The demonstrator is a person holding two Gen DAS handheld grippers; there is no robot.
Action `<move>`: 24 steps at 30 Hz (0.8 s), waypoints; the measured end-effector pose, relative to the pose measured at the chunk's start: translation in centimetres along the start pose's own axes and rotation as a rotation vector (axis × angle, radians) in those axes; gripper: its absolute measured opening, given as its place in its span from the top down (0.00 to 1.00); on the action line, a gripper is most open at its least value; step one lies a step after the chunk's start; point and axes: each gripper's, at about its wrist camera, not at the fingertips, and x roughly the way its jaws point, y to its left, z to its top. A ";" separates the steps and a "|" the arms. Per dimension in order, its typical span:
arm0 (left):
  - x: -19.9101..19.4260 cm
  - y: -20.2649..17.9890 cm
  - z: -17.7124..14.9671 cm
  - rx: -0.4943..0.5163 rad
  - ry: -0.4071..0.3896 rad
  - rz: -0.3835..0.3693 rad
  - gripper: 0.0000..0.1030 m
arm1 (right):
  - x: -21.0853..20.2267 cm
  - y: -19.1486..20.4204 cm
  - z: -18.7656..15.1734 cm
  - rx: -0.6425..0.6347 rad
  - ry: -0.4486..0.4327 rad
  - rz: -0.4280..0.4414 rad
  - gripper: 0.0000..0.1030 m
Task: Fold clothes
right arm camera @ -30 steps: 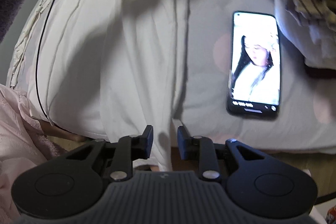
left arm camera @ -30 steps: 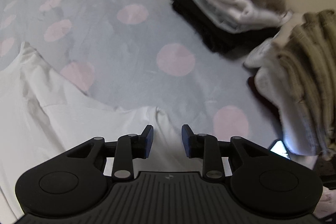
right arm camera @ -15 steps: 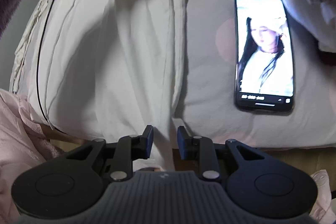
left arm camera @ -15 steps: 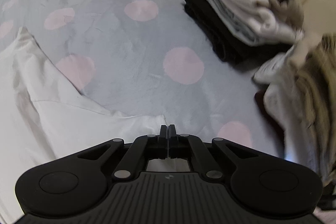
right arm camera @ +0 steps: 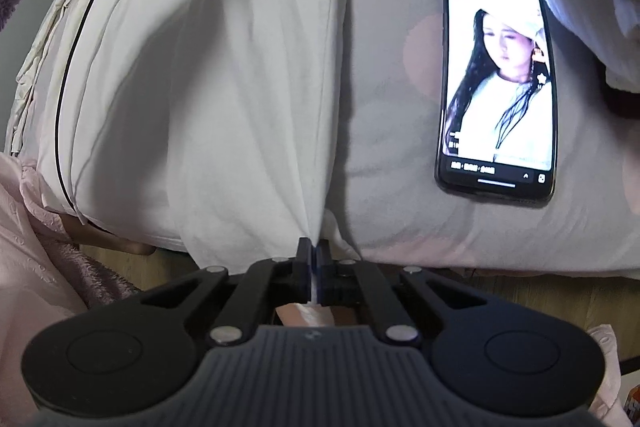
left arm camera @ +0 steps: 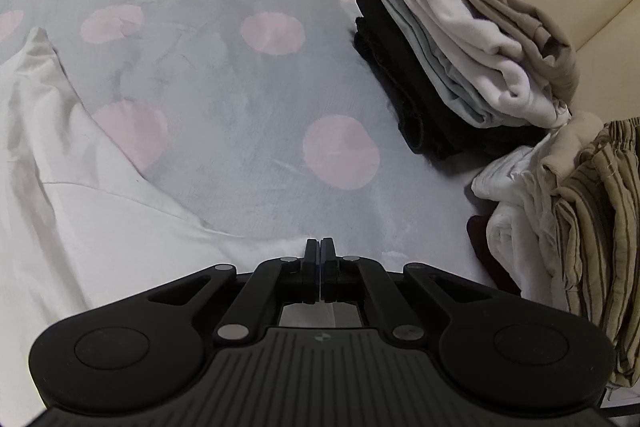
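Both sets of jaws, spread a second ago, are now pressed together on cloth.

Left wrist view: the left gripper [left arm camera: 320,251] pinches an edge of the white garment [left arm camera: 80,227], which lies spread low and to the left over the bed [left arm camera: 224,95]. The bed cover is soft, grey and napped, printed with pink discs. To the right stands a stack of folded clothes [left arm camera: 460,55]: black at the base, then pale grey, white and taupe layers, with rounded fold edges facing the camera. Nearer, at the right edge, sits a looser pile of clothes [left arm camera: 560,211], white knit under olive striped fabric.

Right wrist view: the right gripper [right arm camera: 313,255] pinches the garment's other end at the edge of the bed, the thin woven cloth gathered into radiating creases at the jaws. A dark piped line runs down its left side. A phone [right arm camera: 498,87], glossy and flat with its screen lit, lies on the bed just right of the garment, apart from it.

Hazards, as judged: the cloth is thin and smooth, so a shallow pinch could slip under tension; lifting one end ahead of the other would skew the fold; a sideways sweep could drag cloth over the phone or into the piles.
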 end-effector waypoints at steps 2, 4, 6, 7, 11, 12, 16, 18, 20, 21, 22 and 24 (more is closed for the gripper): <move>-0.2 -0.1 -0.1 0.021 0.003 0.010 1.00 | -0.2 -0.3 -0.4 0.007 0.012 -0.004 0.93; -0.9 -0.3 -0.1 0.039 -0.005 0.011 1.00 | -0.8 -0.4 -0.7 0.004 0.003 -0.011 0.91; -1.7 -0.7 0.1 0.055 -0.001 0.013 0.89 | -1.5 -0.1 -0.6 -0.008 -0.022 -0.023 0.79; -1.9 -1.0 0.0 0.067 0.004 0.023 0.86 | -1.8 0.0 -0.5 -0.013 -0.038 -0.027 0.68; -2.6 -2.3 -0.2 0.110 0.018 0.050 0.80 | -2.4 0.1 0.0 -0.029 -0.079 -0.035 0.67; -2.7 -2.5 -0.3 0.118 0.019 0.056 0.80 | -2.3 0.1 0.1 -0.033 -0.083 -0.038 0.66; -4.3 -1.7 0.9 0.163 -0.034 0.134 0.80 | -2.1 0.2 0.0 -0.041 -0.090 -0.027 0.61; -5.5 0.0 1.8 0.152 -0.074 0.182 0.80 | -2.2 0.0 0.1 -0.038 -0.097 -0.014 0.60; -6.5 2.1 2.6 0.124 -0.106 0.215 0.80 | -2.1 0.0 0.3 -0.042 -0.106 -0.002 0.60; -6.8 3.1 2.9 0.111 -0.118 0.229 0.80 | -2.0 0.1 0.5 -0.048 -0.110 0.004 0.60; -7.1 4.0 3.1 0.098 -0.129 0.244 0.80 | -1.8 0.2 0.7 -0.053 -0.113 0.010 0.60; -7.4 5.8 3.3 0.076 -0.146 0.277 0.80 | -1.4 0.3 1.2 -0.069 -0.113 0.019 0.59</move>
